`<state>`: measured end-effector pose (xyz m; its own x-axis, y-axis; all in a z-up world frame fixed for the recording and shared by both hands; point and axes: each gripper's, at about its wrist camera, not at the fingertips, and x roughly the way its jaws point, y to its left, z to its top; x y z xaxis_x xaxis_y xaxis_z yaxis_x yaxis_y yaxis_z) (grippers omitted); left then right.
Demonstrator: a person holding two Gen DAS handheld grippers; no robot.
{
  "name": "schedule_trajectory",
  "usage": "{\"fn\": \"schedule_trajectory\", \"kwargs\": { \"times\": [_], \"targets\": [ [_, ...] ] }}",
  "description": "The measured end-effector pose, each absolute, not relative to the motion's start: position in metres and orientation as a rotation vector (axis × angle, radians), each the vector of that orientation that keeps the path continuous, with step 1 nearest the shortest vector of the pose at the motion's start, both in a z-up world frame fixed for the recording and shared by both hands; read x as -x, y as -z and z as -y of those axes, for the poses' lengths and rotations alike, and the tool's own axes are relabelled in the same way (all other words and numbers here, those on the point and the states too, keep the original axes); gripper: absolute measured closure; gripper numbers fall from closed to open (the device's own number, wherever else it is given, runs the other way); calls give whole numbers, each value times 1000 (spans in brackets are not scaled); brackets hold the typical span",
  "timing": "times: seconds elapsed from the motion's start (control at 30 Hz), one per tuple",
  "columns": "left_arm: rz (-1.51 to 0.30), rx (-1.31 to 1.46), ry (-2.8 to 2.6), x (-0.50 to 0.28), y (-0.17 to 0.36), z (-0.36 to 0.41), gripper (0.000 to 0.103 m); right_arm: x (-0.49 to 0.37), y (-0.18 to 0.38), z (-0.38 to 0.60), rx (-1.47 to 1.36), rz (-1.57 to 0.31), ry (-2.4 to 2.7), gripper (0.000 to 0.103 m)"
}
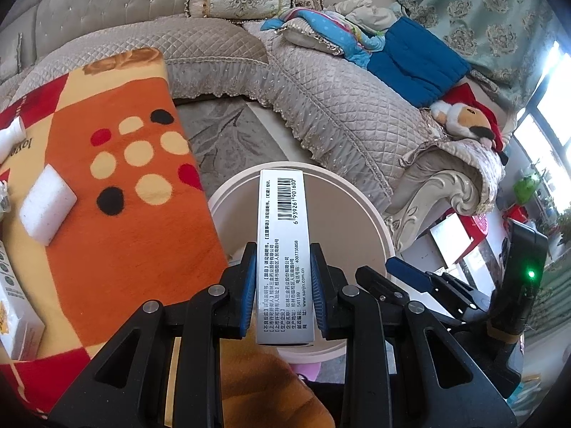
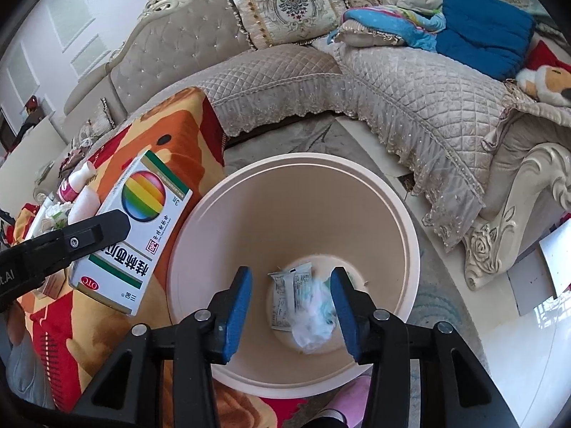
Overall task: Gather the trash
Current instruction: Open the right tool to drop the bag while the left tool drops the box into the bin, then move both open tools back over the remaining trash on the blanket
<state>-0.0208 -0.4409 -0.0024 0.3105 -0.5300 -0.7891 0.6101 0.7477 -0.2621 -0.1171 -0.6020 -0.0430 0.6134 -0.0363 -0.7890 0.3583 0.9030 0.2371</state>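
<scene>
My left gripper [image 1: 283, 249] is shut on a long medicine box [image 1: 282, 207], silver side and barcode facing up, held over the near rim of a cream trash bin [image 1: 342, 228]. The right wrist view shows the same box [image 2: 142, 214] with its rainbow-ball face, at the bin's left edge. My right gripper [image 2: 292, 274] stands open above the bin [image 2: 292, 207]. Below its pads a crumpled white and teal scrap [image 2: 314, 317] shows blurred and untouched. A printed wrapper [image 2: 283, 296] lies on the bin's bottom. In the left wrist view the right gripper [image 1: 392, 274] appears at the right.
An orange spotted blanket [image 1: 125, 214] covers the surface left of the bin, with a white sponge [image 1: 46, 207], a white bottle [image 1: 10, 135] and another box [image 1: 14, 314] on it. A quilted sofa [image 1: 321, 107] curves behind, carrying cushions and a plush toy [image 1: 464, 121].
</scene>
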Motion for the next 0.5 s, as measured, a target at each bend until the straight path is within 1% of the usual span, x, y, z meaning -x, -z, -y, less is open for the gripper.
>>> {"fn": "schedule_trajectory", "kwargs": {
  "times": [0.07,0.13,0.2,0.27,0.3,0.5],
  "targets": [
    [-1005,-95,754,20,3,441,77,118,42,602,-395,-884,237,58],
    [-1007,-96,751,19,3,442,74,119,42,603,-402,-887,238,56],
    [-1011,-81,757,17,3,440,62,119,42,603,-410,-891,240,53],
    [-1009,-69,760,16,2,438,53,121,41,603,-415,-890,240,52],
    [-1007,-63,761,15,1,437,51,121,40,603,-417,-888,240,52],
    [-1008,-58,751,14,0,434,50,122,37,600,-408,-889,236,51]
  ]
}}
